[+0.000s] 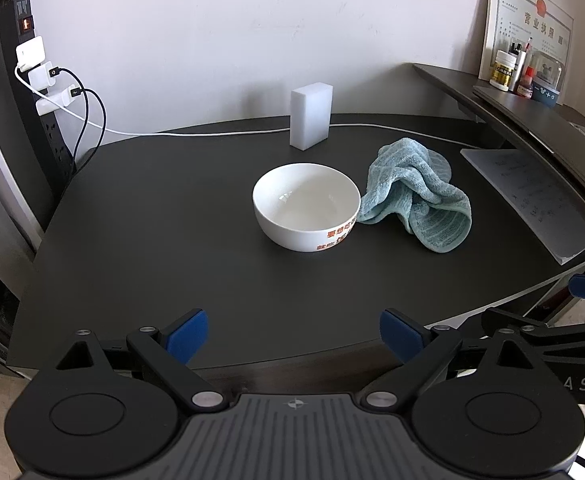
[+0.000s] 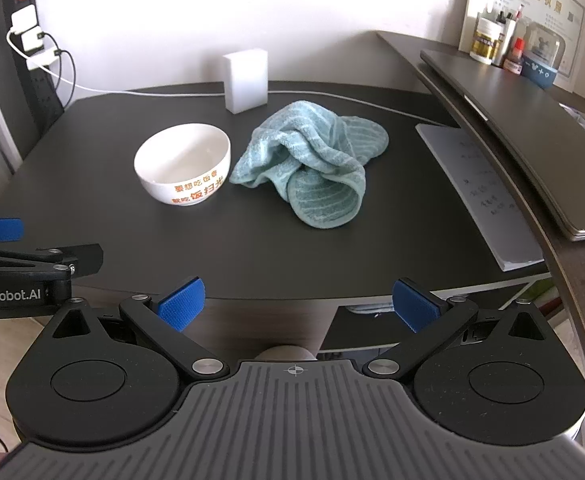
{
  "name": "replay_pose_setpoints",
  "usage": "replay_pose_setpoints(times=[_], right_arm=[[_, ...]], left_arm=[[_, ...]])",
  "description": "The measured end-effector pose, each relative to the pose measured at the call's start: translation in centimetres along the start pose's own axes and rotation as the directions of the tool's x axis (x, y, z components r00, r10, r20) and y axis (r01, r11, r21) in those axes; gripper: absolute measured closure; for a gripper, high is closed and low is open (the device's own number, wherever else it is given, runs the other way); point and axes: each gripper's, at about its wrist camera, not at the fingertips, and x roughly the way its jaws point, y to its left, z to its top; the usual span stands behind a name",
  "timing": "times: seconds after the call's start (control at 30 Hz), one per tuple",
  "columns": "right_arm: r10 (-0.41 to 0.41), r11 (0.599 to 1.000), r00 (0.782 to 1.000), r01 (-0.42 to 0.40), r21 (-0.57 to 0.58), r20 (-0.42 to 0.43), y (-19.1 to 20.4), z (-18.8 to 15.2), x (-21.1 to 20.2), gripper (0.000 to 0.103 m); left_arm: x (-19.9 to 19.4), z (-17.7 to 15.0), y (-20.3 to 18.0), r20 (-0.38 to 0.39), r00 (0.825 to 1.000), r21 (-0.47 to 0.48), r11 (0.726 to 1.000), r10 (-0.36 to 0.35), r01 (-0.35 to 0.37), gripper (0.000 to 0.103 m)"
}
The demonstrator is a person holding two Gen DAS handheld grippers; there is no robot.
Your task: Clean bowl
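A white bowl (image 1: pixel 306 206) (image 2: pixel 182 164) with orange lettering stands upright in the middle of the dark table (image 1: pixel 164 240) (image 2: pixel 252 248). A crumpled teal towel (image 1: pixel 416 196) (image 2: pixel 312 160) lies right beside it, touching its right side. Behind both, a white sponge block (image 1: pixel 310 116) (image 2: pixel 246 80) stands on end. My left gripper (image 1: pixel 293 336) hovers open over the table's near edge, well short of the bowl, nothing between its blue pads. My right gripper (image 2: pixel 298 304) is open too, at the near edge, with nothing in it. Each gripper shows at the side of the other's view.
A power strip with white chargers (image 1: pixel 38 72) (image 2: pixel 28 36) hangs at the left; a white cable (image 1: pixel 212 133) runs along the table's back. A paper sheet (image 1: pixel 532 200) (image 2: pixel 476 188) lies at the right under a raised shelf (image 1: pixel 532 120) holding a laptop (image 2: pixel 532 140) and small bottles (image 1: pixel 504 70).
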Motion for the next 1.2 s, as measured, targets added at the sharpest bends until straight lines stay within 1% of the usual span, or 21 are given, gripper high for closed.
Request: replay_pose_setpoints(times=[0.23, 0.37, 0.4, 1.2], right_arm=[[0.000, 1.000, 1.000, 0.000, 0.003, -0.007, 0.04, 0.05, -0.07, 0.000], [0.000, 1.000, 1.000, 0.000, 0.003, -0.009, 0.04, 0.11, 0.01, 0.000], [-0.001, 1.000, 1.000, 0.001, 0.003, -0.009, 0.06, 0.12, 0.02, 0.000], [-0.004, 1.000, 1.000, 0.004, 0.003, -0.017, 0.09, 0.09, 0.19, 0.000]], left_arm=[[-0.15, 0.07, 0.13, 0.011, 1.000, -0.005, 1.000, -0.015, 0.015, 0.009], [0.08, -0.18, 0.58, 0.005, 1.000, 0.000, 1.000, -0.001, 0.001, 0.009], [0.08, 0.05, -0.22, -0.003, 1.000, 0.009, 1.000, 0.012, -0.012, 0.009], [0.25, 0.01, 0.16, -0.013, 1.000, 0.006, 1.000, 0.004, -0.004, 0.009]])
